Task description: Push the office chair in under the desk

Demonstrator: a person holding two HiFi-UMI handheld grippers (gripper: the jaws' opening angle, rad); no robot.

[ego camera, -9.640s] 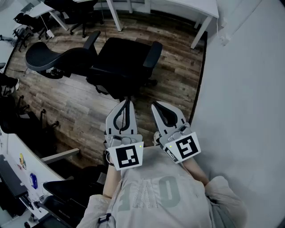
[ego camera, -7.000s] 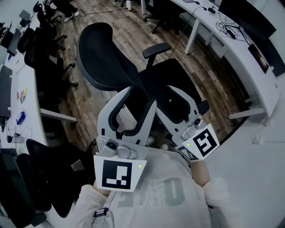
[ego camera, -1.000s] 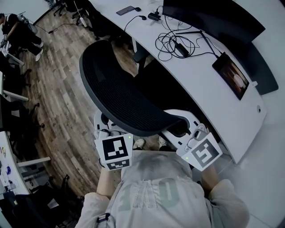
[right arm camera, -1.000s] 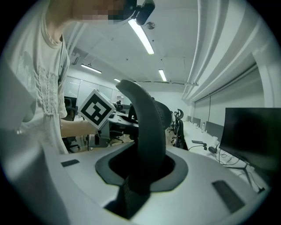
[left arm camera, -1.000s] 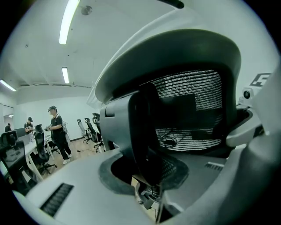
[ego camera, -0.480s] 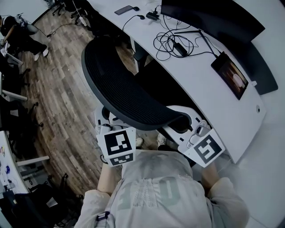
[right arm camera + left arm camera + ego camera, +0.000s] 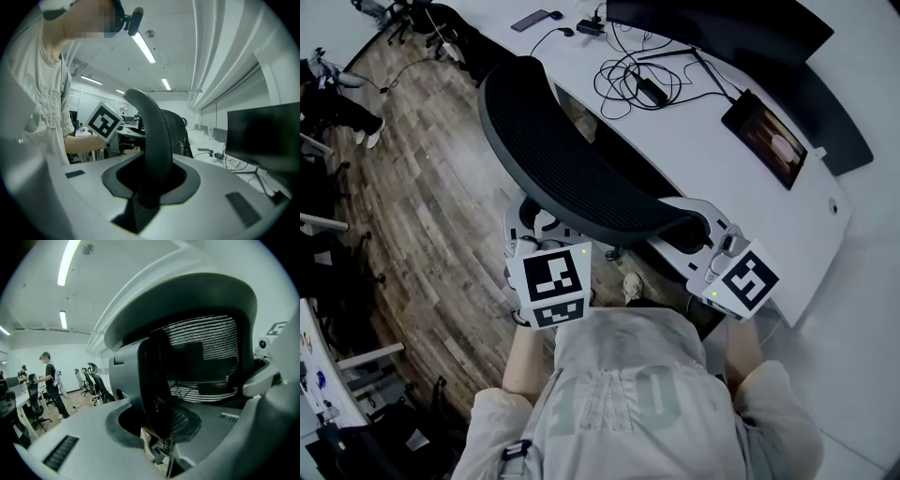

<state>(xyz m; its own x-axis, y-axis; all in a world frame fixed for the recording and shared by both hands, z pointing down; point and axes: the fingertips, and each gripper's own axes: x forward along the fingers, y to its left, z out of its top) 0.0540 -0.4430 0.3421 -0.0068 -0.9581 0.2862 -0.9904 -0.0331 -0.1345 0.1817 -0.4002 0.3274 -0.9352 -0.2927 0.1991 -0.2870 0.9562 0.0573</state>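
1. At your chest, the head view shows your left gripper [image 7: 528, 230] and right gripper [image 7: 701, 220] at either end of the office chair [image 7: 572, 159] backrest.
2. Only the gripper views show the hold: each pair of jaws is clamped on the backrest rim.
3. Beyond, only the head view shows the backrest just beside the desk [image 7: 703, 141], which carries cables [image 7: 628, 75] and a monitor [image 7: 712, 23].
4. Farthest off, the left gripper view catches a person [image 7: 49, 380] standing.

Grey fingers [image 7: 229, 192] of the right gripper [image 7: 151, 187] clamp the black curved chair-back rim [image 7: 154, 136]; a dark flat monitor [image 7: 265, 138] stands right of it.
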